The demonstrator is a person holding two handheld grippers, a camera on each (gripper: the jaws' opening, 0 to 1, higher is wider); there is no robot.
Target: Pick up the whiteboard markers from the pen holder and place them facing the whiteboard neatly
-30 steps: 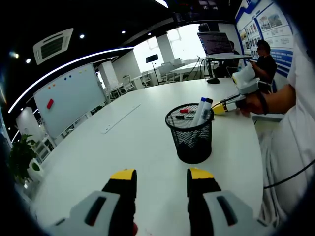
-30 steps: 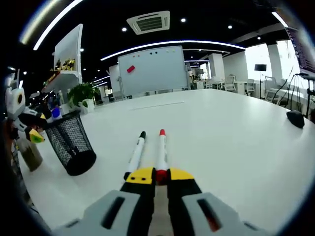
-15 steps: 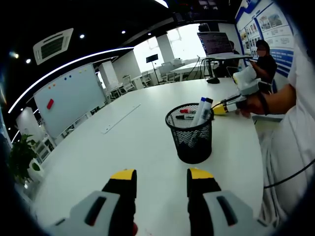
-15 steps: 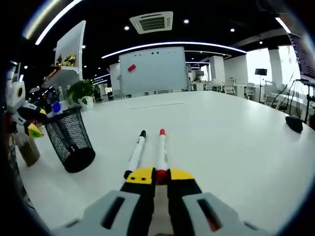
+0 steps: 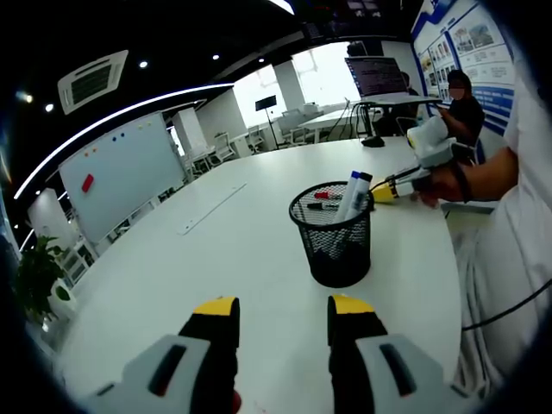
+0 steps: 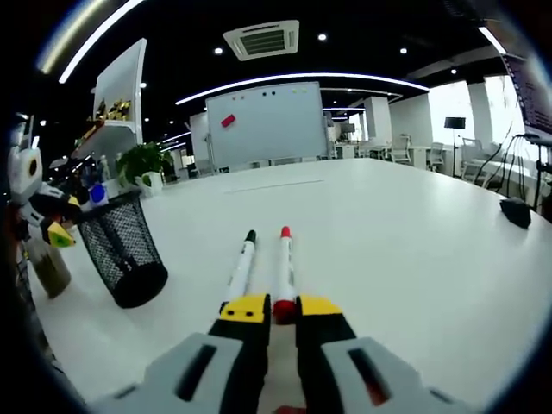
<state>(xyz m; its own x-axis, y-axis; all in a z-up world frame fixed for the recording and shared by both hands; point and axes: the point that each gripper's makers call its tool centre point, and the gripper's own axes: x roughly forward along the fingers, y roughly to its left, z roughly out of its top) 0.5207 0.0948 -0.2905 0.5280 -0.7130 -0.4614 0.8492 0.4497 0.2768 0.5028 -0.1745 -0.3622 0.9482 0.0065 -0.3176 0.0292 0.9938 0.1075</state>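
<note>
White table (image 6: pixel 414 250) before a whiteboard (image 6: pixel 267 123); left tongs (image 5: pixel 283 312) wide, right tongs (image 6: pixel 281 307) slightly parted around red marker (image 6: pixel 283 272).

Two markers (image 6: pixel 261 264) side by side on table (image 6: pixel 414 250); pen holder (image 6: pixel 123 249) to left.

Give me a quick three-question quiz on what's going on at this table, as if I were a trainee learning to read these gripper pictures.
1. True or false: the black mesh pen holder is lying on its side.
2. Which two markers lie on the table ahead of the right gripper?
A. the black-capped marker and the red-capped marker
B. two blue ones
C. a green one and a blue one
3. Fill in: those two markers point their caps toward the ______.

Key:
1. False; it stands upright with markers inside.
2. A.
3. Whiteboard.
</note>
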